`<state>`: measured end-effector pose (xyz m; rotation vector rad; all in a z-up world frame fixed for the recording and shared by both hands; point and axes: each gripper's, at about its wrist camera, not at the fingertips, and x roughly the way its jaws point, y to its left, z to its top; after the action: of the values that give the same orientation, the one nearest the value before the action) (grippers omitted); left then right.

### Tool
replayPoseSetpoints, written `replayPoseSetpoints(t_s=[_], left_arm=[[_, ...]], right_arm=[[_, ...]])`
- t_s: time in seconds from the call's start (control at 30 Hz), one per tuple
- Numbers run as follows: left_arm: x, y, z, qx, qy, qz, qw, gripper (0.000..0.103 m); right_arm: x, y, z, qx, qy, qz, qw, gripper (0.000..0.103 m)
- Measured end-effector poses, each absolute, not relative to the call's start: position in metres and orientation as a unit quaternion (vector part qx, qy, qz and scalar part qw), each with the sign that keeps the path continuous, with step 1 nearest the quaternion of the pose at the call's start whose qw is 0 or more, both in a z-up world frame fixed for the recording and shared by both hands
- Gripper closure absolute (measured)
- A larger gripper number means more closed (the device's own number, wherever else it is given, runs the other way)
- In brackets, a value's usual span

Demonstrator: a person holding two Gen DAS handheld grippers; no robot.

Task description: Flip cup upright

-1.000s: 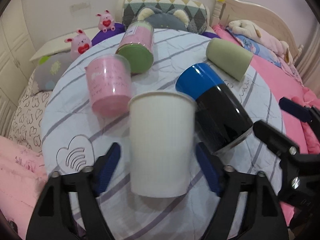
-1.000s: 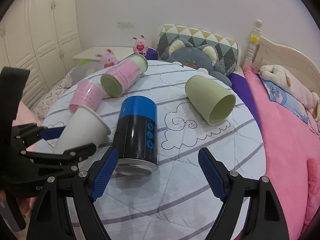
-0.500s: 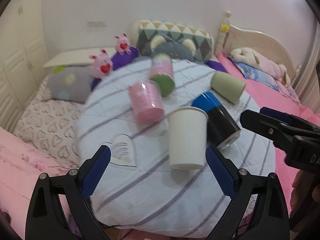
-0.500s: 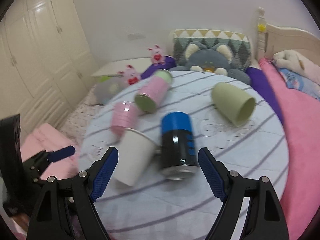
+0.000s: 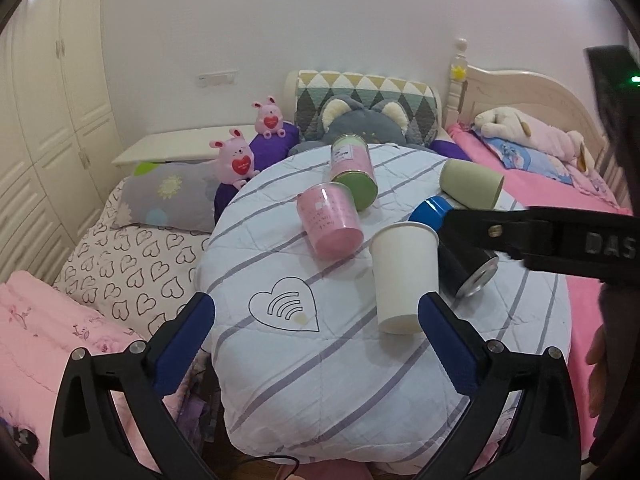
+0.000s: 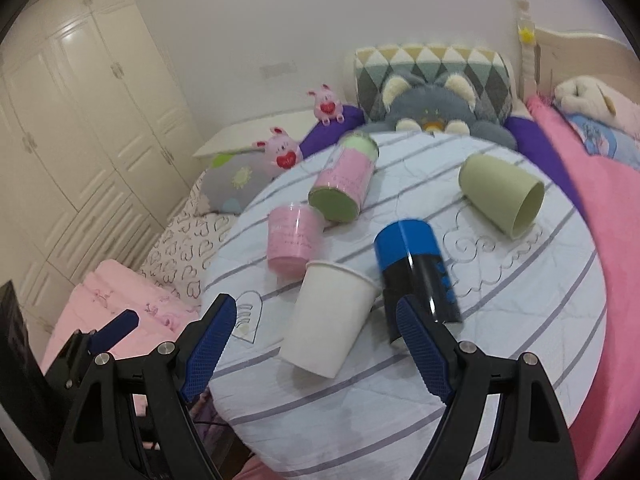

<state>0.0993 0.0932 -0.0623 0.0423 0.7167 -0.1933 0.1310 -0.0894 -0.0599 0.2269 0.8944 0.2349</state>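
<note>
A white paper cup (image 5: pixel 404 276) stands upright, mouth up, near the front of the round striped quilted surface (image 5: pixel 320 360); it also shows in the right wrist view (image 6: pixel 330 316). My left gripper (image 5: pixel 316 344) is open and empty, well back from the cup. My right gripper (image 6: pixel 316 344) is open and empty, also back from the cup; one finger of it crosses the left wrist view (image 5: pixel 540 236).
A pink cup (image 5: pixel 332 220), a pink-and-green canister (image 5: pixel 354 170), a green cup (image 5: pixel 472 184) and a blue-and-black can (image 6: pixel 418 268) lie on their sides around the white cup. Plush toys and pillows (image 5: pixel 360 120) sit behind. Pink bedding (image 5: pixel 40 320) lies left.
Both grippers have pulled back and up from the cups, so more of the quilt and room shows. The left gripper, earlier open around the white cup, is now away from it.
</note>
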Motion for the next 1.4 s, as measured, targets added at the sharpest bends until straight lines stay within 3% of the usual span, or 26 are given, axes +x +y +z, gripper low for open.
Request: replayPoseSetpoints(t_s=[0.8, 1.3, 1.4], left_arm=[[0.130, 0.093, -0.092, 0.021, 0.391, -0.129, 0.911, 0.000], [0.139, 0.080, -0.105, 0.035, 0.411, -0.138, 0.900, 0.000], [0.140, 0.081, -0.105, 0.030, 0.411, -0.136, 0.901, 0.000]], right_arm=[[0.208, -0.078, -0.130, 0.180, 0.564, 0.077, 0.802, 0.020], [0.213, -0.060, -0.131, 0.112, 0.529, 0.086, 0.837, 0.020], [0.209, -0.063, -0.129, 0.108, 0.526, 0.089, 0.839, 0.028]])
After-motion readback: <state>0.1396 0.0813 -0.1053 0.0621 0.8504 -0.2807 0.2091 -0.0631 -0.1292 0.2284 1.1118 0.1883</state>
